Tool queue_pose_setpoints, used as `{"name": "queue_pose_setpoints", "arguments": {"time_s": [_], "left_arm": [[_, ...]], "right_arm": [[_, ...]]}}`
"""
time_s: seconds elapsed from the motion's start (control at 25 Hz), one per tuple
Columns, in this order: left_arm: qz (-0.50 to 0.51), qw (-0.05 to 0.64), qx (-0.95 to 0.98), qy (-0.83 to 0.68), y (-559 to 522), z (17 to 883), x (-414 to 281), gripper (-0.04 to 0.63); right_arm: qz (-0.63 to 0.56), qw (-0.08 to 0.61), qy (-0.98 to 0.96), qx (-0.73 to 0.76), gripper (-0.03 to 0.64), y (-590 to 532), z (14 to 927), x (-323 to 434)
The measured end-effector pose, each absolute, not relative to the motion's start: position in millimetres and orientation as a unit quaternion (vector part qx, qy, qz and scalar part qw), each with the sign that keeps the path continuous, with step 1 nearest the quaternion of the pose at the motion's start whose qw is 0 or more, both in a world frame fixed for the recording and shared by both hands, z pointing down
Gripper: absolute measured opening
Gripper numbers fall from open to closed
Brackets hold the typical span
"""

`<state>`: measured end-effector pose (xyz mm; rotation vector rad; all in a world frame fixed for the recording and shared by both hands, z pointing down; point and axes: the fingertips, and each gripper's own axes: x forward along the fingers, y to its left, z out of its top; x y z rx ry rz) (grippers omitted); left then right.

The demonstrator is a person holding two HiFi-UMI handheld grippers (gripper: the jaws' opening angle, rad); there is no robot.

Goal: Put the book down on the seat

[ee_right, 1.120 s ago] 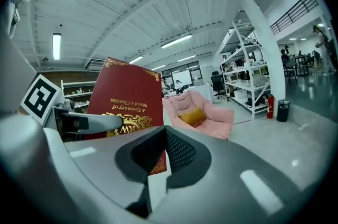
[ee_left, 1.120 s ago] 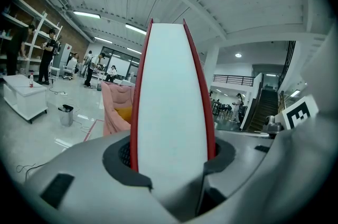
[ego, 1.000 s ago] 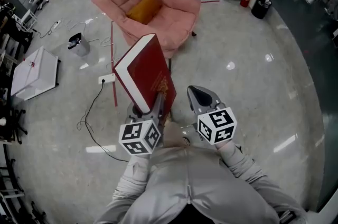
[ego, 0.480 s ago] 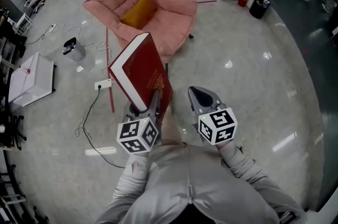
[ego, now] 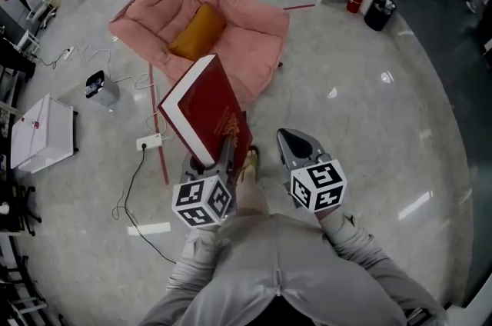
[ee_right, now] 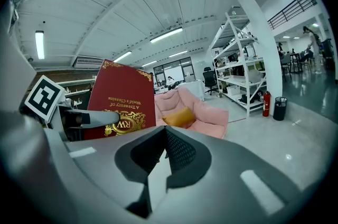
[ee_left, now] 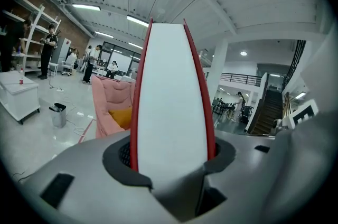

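Red book [ego: 204, 113] is standing pinched in left gripper [ego: 218, 157], well short of pink chair [ego: 238, 17]; right gripper [ego: 292, 140] is hovering alongside, jaws together.

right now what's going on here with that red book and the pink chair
A person stands on a shiny floor with a gripper in each hand. The left gripper is clamped on the bottom edge of a thick red book, which sticks up out of its jaws at a tilt. The right gripper is empty, with its jaws together. The pink chair with an orange cushion is just ahead. The book is not on the seat yet.
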<state>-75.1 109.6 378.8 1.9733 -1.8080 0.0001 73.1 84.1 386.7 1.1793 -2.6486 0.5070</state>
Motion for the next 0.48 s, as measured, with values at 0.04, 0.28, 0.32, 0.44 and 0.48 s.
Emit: {"name": "queue_pose_setpoints", "arguments": {"time_s": [0.04, 0.28, 0.32, 0.44, 0.48], "left_arm": [[0.001, 0.232, 0.718, -0.656, 97, 378, -79, 0.241], [0.013, 0.247, 0.720, -0.648, 21, 380, -103, 0.241], [0.015, 0.250, 0.720, -0.648, 10, 382, -107, 0.241], [0.020, 0.261, 0.719, -0.644, -27, 389, -119, 0.241], [0.022, 0.265, 0.718, -0.643, -40, 392, -123, 0.241]], "right_arm": [[0.173, 0.100, -0.895, 0.400, 0.000, 72, 386, 69], [0.184, 0.108, -0.890, 0.402, 0.000, -3, 385, 41], [0.187, 0.110, -0.890, 0.402, 0.000, -15, 386, 36], [0.193, 0.115, -0.889, 0.400, 0.000, -51, 389, 24], [0.195, 0.118, -0.888, 0.400, 0.000, -61, 391, 20]]}}
